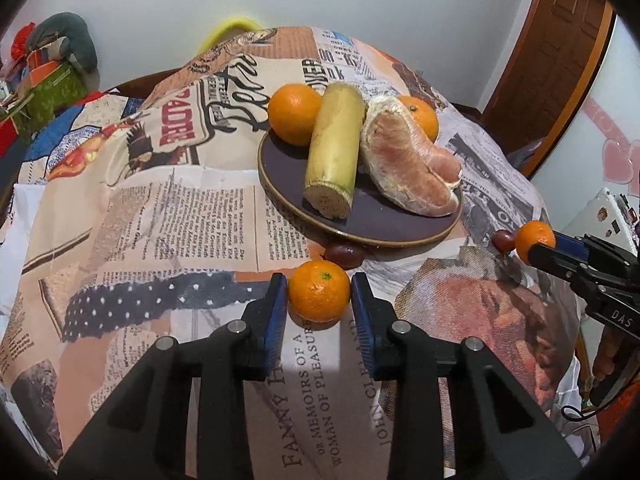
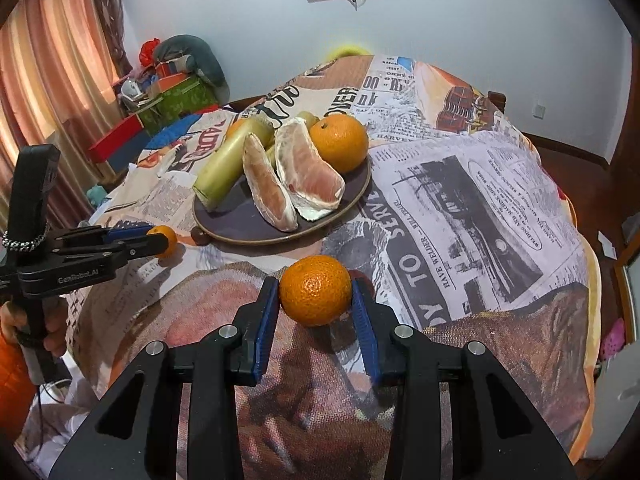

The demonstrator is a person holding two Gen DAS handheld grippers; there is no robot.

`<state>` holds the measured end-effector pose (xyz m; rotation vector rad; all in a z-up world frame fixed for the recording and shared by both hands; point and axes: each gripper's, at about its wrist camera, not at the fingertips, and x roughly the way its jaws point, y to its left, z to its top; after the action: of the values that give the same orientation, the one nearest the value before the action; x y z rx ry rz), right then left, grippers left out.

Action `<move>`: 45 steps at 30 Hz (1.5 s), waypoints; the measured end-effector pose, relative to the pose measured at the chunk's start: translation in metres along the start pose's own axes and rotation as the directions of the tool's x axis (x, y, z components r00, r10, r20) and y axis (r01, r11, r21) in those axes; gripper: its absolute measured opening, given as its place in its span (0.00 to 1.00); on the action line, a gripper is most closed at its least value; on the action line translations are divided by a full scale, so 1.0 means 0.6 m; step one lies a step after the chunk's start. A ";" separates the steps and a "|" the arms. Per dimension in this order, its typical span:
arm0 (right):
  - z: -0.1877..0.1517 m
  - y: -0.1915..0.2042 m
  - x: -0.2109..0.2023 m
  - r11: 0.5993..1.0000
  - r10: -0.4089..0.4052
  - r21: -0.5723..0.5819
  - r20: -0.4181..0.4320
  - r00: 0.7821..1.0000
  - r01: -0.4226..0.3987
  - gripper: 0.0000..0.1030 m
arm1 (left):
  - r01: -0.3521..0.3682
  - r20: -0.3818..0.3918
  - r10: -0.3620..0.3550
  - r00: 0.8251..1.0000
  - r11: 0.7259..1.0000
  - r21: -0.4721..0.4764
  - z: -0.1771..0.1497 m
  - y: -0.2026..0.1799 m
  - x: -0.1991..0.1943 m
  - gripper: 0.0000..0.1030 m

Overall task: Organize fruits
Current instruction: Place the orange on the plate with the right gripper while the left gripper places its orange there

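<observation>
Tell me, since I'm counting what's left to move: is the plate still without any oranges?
No: in the left wrist view the plate already holds two oranges, one at the left and another behind the pomelo segments.

The walls [image 2: 460, 20] are pale blue. Pink curtains [image 2: 44, 80] hang on one side. A brown door [image 1: 560, 48] stands nearby. The floor [image 2: 576, 160] is dark wood.
</observation>
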<state>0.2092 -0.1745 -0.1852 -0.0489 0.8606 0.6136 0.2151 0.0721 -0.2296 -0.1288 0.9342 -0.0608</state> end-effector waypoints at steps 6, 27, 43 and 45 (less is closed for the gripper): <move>0.010 0.002 -0.007 1.000 0.003 -0.007 0.018 1.000 -0.003 0.33 | 0.020 0.043 -0.021 0.999 1.000 0.022 0.015 -0.014 -0.025 0.32; 0.052 0.013 0.017 0.998 0.044 -0.040 0.049 0.998 -0.042 0.33 | 0.068 0.054 -0.073 0.996 0.993 0.095 0.066 -0.064 0.015 0.32; 0.066 0.040 0.074 0.992 0.089 -0.095 0.002 0.996 -0.089 0.33 | 0.072 0.036 -0.075 0.997 0.995 0.071 0.071 -0.041 0.027 0.34; 0.068 0.045 0.078 0.990 0.096 -0.103 -0.001 0.995 -0.096 0.33 | 0.055 0.041 -0.058 0.997 0.996 0.065 0.065 -0.031 0.020 0.34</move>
<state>0.2461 -0.1182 -0.1866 -0.0996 0.8305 0.7479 0.2536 0.0558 -0.2137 -0.0968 0.8846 -0.1395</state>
